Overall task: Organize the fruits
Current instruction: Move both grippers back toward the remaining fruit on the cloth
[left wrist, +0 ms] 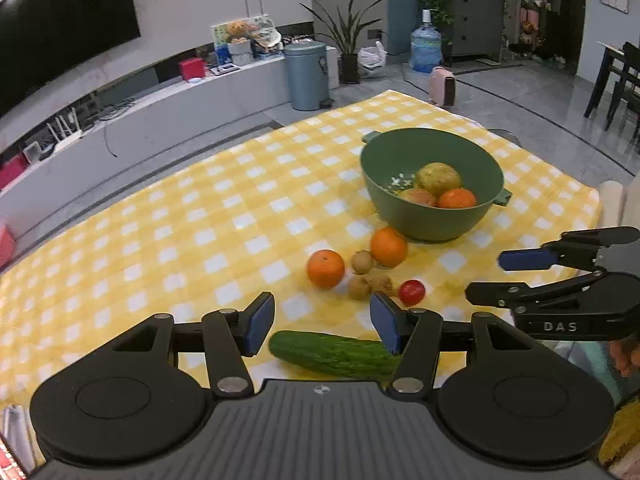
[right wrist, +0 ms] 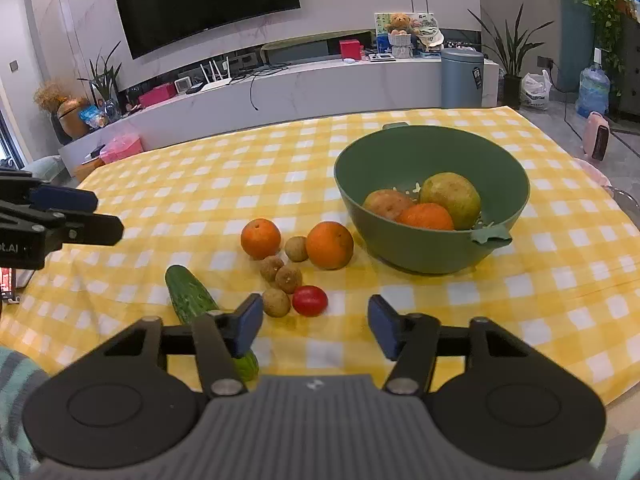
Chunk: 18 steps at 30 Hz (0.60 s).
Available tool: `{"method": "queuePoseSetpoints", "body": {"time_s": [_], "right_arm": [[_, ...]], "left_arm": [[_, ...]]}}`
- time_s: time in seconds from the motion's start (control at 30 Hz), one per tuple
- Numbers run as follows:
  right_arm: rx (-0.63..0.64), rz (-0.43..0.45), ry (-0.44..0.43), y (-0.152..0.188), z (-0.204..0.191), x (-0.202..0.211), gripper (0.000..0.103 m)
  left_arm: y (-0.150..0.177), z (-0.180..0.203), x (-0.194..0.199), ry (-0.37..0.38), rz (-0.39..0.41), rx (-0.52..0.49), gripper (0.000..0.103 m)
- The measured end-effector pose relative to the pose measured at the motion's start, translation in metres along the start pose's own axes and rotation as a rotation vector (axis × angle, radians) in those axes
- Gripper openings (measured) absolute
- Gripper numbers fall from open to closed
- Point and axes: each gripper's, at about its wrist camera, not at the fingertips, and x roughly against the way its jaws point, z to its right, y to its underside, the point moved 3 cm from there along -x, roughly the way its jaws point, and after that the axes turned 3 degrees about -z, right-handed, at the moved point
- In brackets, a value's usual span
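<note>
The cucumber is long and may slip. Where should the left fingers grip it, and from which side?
Probably across the middle of the cucumber, coming from above. It lies flat on the tablecloth, so the fingers span its narrow width; the left gripper already hangs over it.

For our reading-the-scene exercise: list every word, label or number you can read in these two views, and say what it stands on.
"DAS": white letters on the black body of the right tool, seen from the left wrist view.
"t.AI": the end of a cut-off word on the left tool, seen from the right wrist view.
Tag on the blue bin: too small to read.
</note>
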Motion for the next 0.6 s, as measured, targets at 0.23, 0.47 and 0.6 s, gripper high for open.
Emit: {"method": "queuePoseSetpoints", "body": {"time_s": [0.23,0.47,0.6], "right_arm": [[-0.018,0.006,0.009,-0.005,0.003,-0.011,0.043],[-0.152,-0.003,-0.006,-0.013,0.012,-0.037,0.044],[-0.211,0.014,0.009,-0.016,0.015,-0.053,0.046]], "left_arm": [[-0.001,0.003,-0.028,0.073,-0.025,0.046,0.053],[-0.011,-0.007,-0.055,0.077,-0.019,0.147,0.053],[-0.016,-0.017,-0.073,0.078,-0.026,0.212,0.053]]}}
